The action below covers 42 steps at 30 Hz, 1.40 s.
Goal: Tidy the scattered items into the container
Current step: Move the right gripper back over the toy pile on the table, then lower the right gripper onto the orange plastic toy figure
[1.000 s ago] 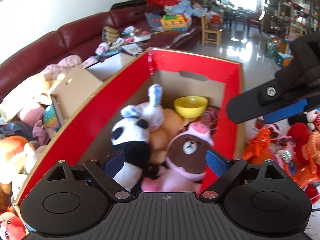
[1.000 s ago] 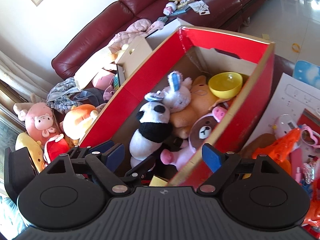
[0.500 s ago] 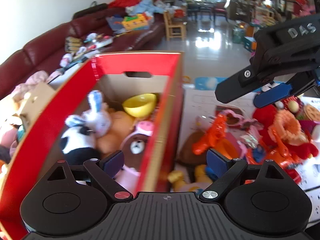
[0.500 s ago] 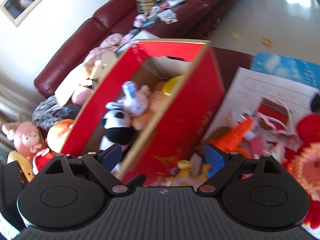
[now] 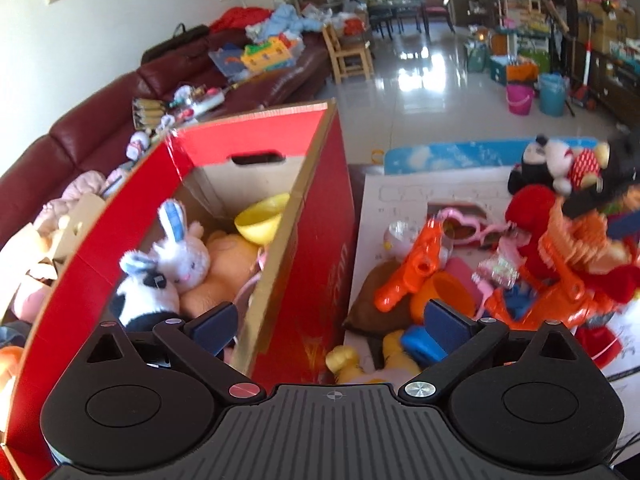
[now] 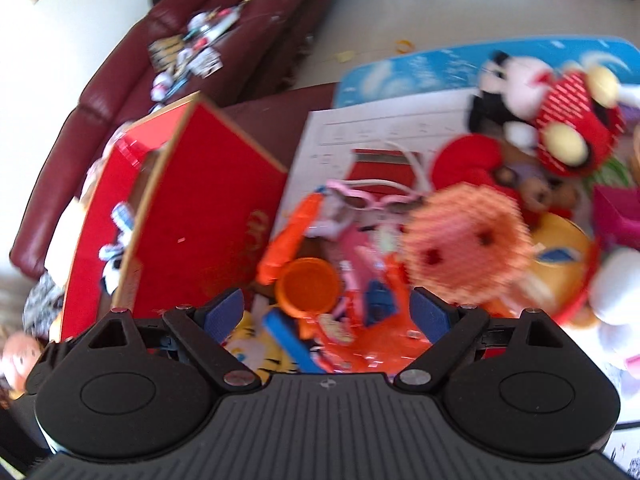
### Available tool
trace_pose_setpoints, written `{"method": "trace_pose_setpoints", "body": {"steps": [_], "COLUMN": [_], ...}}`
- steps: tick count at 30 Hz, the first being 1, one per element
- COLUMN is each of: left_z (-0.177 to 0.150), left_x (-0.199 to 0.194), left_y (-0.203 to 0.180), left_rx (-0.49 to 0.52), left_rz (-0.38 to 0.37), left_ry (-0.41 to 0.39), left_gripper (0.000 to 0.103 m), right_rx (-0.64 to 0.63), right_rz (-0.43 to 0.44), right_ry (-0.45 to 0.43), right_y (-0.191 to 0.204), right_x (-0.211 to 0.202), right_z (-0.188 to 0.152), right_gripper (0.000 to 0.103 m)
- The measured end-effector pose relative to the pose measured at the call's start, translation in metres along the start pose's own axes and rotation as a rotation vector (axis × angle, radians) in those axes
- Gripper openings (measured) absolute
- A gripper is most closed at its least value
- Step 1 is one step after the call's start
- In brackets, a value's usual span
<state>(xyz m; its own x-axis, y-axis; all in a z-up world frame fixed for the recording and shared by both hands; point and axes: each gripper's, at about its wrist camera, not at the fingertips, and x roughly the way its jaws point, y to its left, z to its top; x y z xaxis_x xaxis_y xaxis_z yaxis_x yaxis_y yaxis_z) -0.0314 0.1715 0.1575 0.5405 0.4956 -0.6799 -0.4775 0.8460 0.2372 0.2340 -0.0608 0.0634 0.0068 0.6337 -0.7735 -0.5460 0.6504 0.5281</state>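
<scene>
Glossy tiled floor [image 5: 436,92] and a dark red sofa [image 5: 100,132] strewn with clutter fill the upper part of the left wrist view. At the bottom of that frame the left gripper [image 5: 332,322] has its blue-padded fingers spread wide with nothing between them, straddling the near right wall of the red cardboard box [image 5: 316,248]. Inside the box, left of centre, lie a white rabbit plush [image 5: 182,252], a panda plush [image 5: 146,300], a tan plush [image 5: 228,264] and a yellow bowl [image 5: 260,220] toward the far end. Right of the box, loose toys sit piled on a white sheet [image 5: 400,196]: an orange toy gun [image 5: 412,268], pink heart-shaped glasses [image 5: 472,226] and a mouse plush [image 5: 560,164] at upper right. In the blurred right wrist view, the right gripper [image 6: 326,312] is also spread and empty, hovering over the pile, with an orange cup [image 6: 308,286] between its fingers, a fuzzy peach-pink toy [image 6: 464,240] just beyond, and the box at centre left.
</scene>
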Motion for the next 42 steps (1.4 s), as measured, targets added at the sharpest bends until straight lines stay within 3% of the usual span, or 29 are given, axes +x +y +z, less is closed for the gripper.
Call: {"method": "trace_pose_setpoints", "body": {"steps": [6, 13, 21, 25, 30, 32, 37, 42], "left_z": [0.012, 0.009, -0.003, -0.009, -0.011, -0.011, -0.01, -0.007], "left_x": [-0.018, 0.014, 0.063, 0.084, 0.098, 0.104, 0.115, 0.118], "left_y": [-0.03, -0.084, -0.093, -0.093, -0.094, -0.097, -0.105, -0.109], "left_rx": [0.07, 0.127, 0.051, -0.004, -0.04, -0.046, -0.041, -0.028], "left_rz": [-0.068, -0.186, -0.277, -0.328, -0.35, -0.356, -0.354, -0.335], "left_ry": [-0.065, 0.013, 0.123, 0.181, 0.205, 0.214, 0.234, 0.225], "left_gripper": [0.103, 0.102, 0.098, 0.089, 0.087, 0.087, 0.085, 0.085], "right_rx": [0.059, 0.056, 0.106, 0.05, 0.01, 0.0, -0.046, -0.06], "right_rz": [0.009, 0.037, 0.057, 0.058, 0.013, -0.005, -0.044, -0.057], "right_ry": [0.017, 0.029, 0.022, 0.037, 0.05, 0.06, 0.042, 0.031], "right_y": [-0.024, -0.027, -0.041, -0.031, -0.022, -0.019, -0.014, -0.016], "right_x": [0.006, 0.006, -0.001, 0.006, 0.024, 0.033, 0.049, 0.058], "right_z": [-0.006, -0.011, -0.01, -0.014, -0.013, -0.013, -0.014, -0.013], "right_gripper": [0.092, 0.092, 0.091, 0.088, 0.087, 0.068, 0.064, 0.05]}}
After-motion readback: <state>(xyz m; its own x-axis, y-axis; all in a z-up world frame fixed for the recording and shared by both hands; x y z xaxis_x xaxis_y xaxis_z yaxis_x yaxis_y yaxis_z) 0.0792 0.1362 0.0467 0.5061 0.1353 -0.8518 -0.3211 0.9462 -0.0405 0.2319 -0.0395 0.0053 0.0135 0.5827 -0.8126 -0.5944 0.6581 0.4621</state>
